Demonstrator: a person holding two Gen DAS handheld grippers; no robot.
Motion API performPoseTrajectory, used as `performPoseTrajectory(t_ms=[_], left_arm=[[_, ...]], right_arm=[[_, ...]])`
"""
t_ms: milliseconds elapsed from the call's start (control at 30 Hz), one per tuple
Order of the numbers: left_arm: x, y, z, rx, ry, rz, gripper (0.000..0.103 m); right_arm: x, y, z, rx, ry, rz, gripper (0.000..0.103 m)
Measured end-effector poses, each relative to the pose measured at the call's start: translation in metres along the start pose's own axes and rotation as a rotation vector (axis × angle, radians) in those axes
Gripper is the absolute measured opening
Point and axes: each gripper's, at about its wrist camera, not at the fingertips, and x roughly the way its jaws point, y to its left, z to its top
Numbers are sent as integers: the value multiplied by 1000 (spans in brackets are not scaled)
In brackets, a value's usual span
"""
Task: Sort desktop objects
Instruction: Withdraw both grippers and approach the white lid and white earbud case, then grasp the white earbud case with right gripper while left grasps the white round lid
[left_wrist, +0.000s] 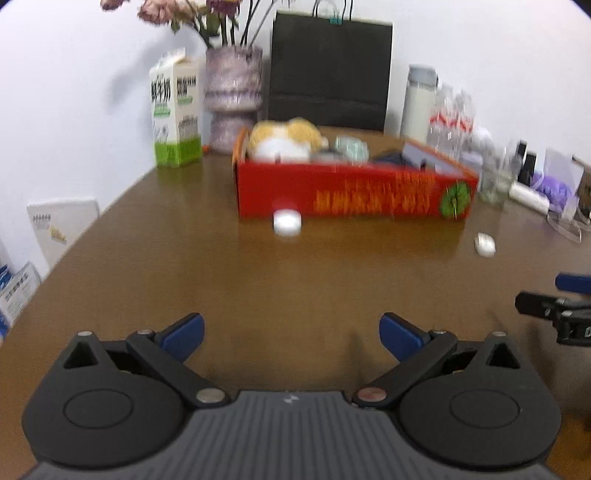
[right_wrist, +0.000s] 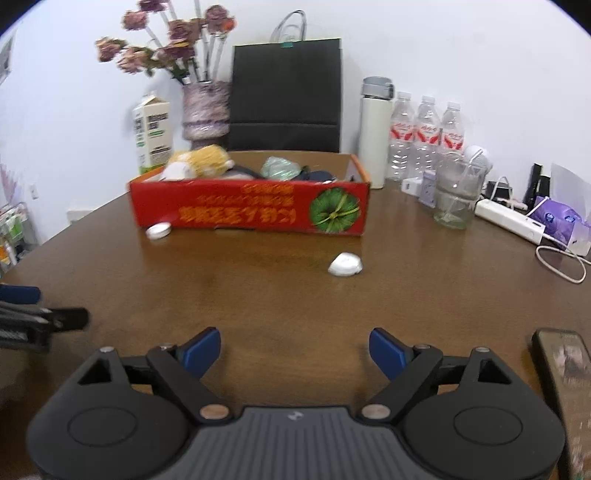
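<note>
Brown counter (right_wrist: 280, 295) holds two white bits outside the red box (right_wrist: 251, 206); both my fingers spread wide, empty. Next: reach the white lump (right_wrist: 345, 264).

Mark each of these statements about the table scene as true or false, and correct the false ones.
1. Both the left gripper and the right gripper are open and hold nothing. True.
2. The plush toy lies on the bare table. False: it is inside the red box.
3. Two small white objects lie on the table in front of the box. True.
4. The three water bottles lie on their sides. False: they stand upright.
5. The vase holds flowers. True.
</note>
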Motion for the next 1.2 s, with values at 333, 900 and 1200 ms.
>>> performPoseTrajectory(t_ms=[333,900,1200], left_arm=[[86,20,59,-3,5,-68,82],[129,22,64,-42,47,-91,29],[44,-15,31,-32,-38,-98,29]], right_arm=[[83,-31,49,84,35,-26,58],[100,-29,49,56,35,-3,26],[53,1,37,1,-52,27,26]])
